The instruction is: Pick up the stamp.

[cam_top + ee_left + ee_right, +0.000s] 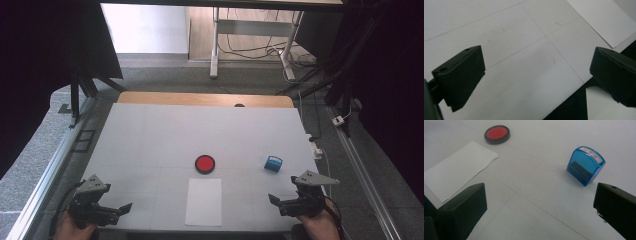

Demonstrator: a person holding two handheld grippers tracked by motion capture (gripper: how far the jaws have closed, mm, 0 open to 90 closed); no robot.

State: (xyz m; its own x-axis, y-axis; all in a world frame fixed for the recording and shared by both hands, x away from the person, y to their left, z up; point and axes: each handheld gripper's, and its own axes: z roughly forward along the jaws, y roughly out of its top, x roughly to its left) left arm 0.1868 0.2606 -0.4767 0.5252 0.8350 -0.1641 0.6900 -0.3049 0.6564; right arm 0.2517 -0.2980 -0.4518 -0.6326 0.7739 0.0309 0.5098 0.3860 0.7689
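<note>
Near the front edge of the table (150,130), both grippers wait with jaws spread wide and nothing between them.

At the front left corner sits the left gripper (125,207), with bare tabletop ahead of it; the right gripper (274,199) sits at the front right corner. A sheet of paper (204,201) lies between them, reaching almost to the front edge. Just beyond its far end is a red ink pad (205,163). Closest to the right gripper, a blue stamp (273,163) stands toward the right edge, well apart from pad and paper, with open surface around it.
</note>
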